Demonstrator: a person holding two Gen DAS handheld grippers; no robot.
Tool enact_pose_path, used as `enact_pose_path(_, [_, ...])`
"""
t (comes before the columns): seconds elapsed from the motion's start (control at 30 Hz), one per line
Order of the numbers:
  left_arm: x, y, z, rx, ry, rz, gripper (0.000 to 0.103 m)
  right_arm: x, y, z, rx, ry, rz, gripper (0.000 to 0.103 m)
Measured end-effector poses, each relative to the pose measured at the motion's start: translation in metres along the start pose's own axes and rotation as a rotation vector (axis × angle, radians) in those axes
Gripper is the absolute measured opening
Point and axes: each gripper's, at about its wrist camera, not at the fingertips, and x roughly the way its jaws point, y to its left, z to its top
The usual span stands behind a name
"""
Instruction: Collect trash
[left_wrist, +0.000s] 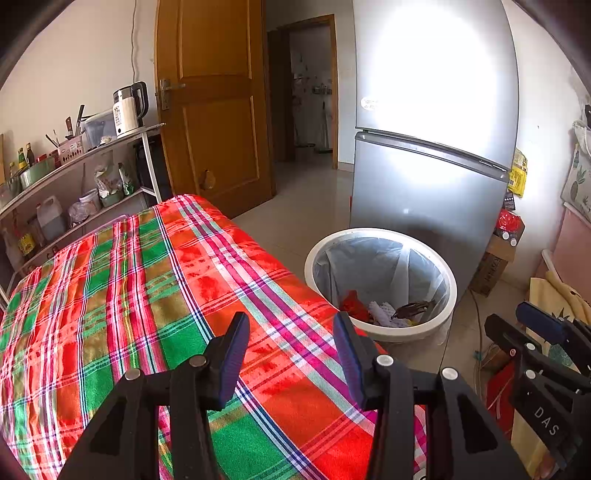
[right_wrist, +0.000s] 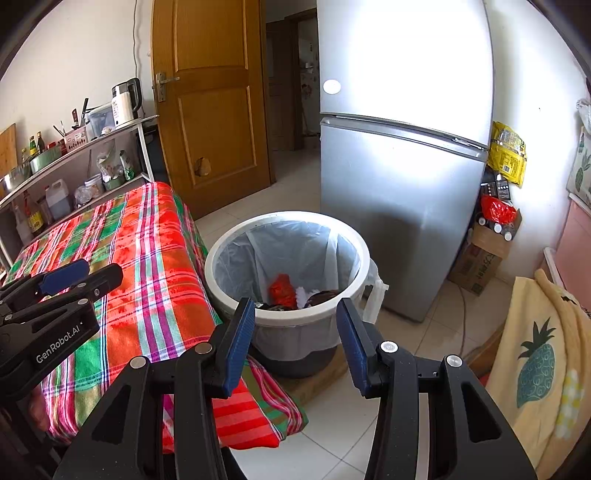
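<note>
A round white trash bin (left_wrist: 380, 334) (right_wrist: 288, 315) lined with a clear bag stands on the floor between the table and the fridge. Inside lie a red wrapper (right_wrist: 281, 290), white crumpled paper (left_wrist: 382, 310) and dark scraps. My left gripper (left_wrist: 291, 332) hovers open over the plaid tablecloth (left_wrist: 147, 295), nothing between its blue pads. My right gripper (right_wrist: 295, 317) is open too, held above the floor just in front of the bin, empty. Each gripper shows at the edge of the other's view: the right gripper (left_wrist: 532, 325) and the left gripper (right_wrist: 81, 273).
A silver fridge (left_wrist: 436, 147) (right_wrist: 402, 166) stands behind the bin. A wooden door (left_wrist: 210, 103) and a shelf rack with a kettle (left_wrist: 129, 107) and bottles are at the left. A cardboard box (right_wrist: 480, 258) and a yellow pineapple cloth (right_wrist: 535, 362) lie at the right.
</note>
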Motion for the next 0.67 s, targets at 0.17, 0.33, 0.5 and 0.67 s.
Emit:
enact_pose_path(0.17, [0.0001, -0.0003, 0.0, 0.002, 0.0, -0.001, 0.047, 0.0002, 0.0008, -0.0003, 0.0, 0.001, 0.001, 0.047])
enact_pose_path(0.33, [0.0002, 0.0001, -0.0007, 0.002, -0.001, -0.002, 0.047, 0.0006, 0.0016, 0.0, 0.001, 0.003, 0.0, 0.047])
enact_pose_path(0.5, [0.001, 0.0002, -0.0011, 0.003, -0.001, -0.004, 0.047, 0.0002, 0.002, -0.0002, 0.005, 0.0, 0.001, 0.047])
enact_pose_path(0.67, [0.0013, -0.0001, -0.0014, 0.001, 0.0, -0.003, 0.047, 0.0001, 0.0014, -0.0004, 0.004, 0.001, 0.0, 0.047])
